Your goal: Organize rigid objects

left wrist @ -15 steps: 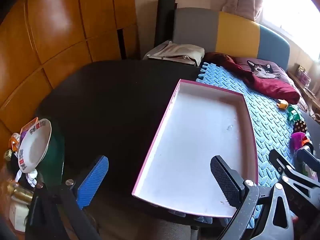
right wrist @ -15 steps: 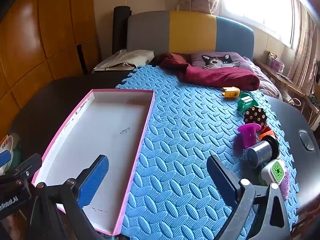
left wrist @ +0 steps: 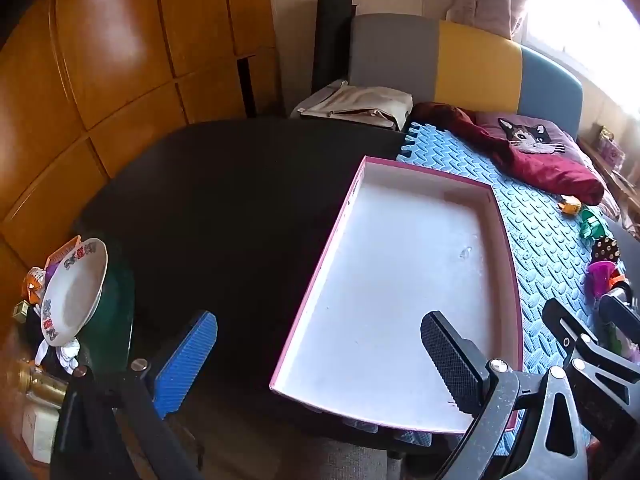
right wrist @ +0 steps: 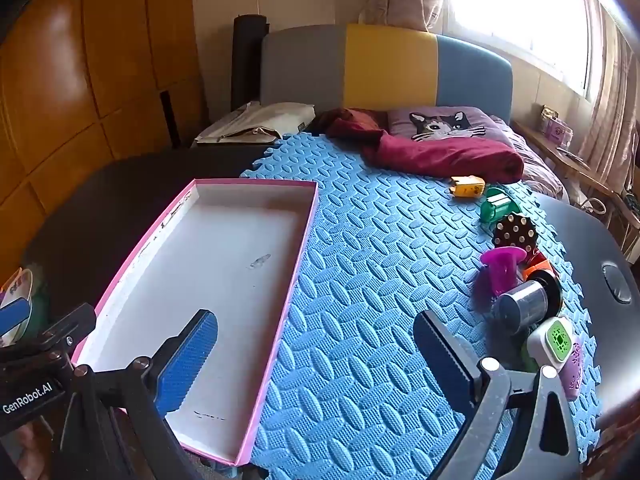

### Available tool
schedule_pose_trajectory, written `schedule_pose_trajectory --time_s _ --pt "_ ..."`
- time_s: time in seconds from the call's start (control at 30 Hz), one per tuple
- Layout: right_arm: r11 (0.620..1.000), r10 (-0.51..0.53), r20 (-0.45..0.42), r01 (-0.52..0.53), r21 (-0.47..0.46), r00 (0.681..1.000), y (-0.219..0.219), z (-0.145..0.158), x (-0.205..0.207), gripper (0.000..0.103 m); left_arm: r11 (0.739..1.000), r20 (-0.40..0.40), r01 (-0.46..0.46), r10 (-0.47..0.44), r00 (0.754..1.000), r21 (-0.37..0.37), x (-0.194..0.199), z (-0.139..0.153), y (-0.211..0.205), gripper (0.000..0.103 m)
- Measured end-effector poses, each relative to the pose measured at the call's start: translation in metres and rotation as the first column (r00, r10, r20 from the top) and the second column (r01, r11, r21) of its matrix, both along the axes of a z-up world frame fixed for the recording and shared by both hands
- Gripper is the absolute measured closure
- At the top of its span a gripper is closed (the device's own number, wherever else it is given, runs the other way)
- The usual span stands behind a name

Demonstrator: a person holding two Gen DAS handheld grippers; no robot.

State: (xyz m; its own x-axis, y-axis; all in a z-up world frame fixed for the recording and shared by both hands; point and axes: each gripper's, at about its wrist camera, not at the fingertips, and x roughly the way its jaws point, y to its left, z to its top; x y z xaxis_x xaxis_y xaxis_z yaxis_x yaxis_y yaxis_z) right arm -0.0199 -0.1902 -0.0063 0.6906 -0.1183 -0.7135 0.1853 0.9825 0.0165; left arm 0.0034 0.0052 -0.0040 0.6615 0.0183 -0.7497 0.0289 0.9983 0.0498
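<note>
In the right wrist view, white letters "GenRobot.AI" stand on the black body of the left gripper (right wrist: pixel 28 394), at the lower left edge. In the left wrist view, the white bowl (left wrist: pixel 74 292) carries red marks on its rim, perhaps characters, but they are too small to read. Other readable text I cannot find in either view.

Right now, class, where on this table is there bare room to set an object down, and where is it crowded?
The pink-rimmed tray holds nothing. The blue foam mat is bare between the tray and the row of small objects along its right edge, which is crowded. The dark tabletop left of the tray is bare up to the white bowl. Both the left gripper and right gripper are open.
</note>
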Motion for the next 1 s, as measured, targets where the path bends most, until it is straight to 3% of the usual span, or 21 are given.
schedule_pose_trajectory --time_s 1.0 --pt "0.999 -0.016 0.023 0.015 0.032 1.0 -0.0037 -0.001 -0.0046 0.003 1.0 0.0 -0.006 0.006 1.0 0.019 -0.0032 -0.0025 -0.0001 0.0"
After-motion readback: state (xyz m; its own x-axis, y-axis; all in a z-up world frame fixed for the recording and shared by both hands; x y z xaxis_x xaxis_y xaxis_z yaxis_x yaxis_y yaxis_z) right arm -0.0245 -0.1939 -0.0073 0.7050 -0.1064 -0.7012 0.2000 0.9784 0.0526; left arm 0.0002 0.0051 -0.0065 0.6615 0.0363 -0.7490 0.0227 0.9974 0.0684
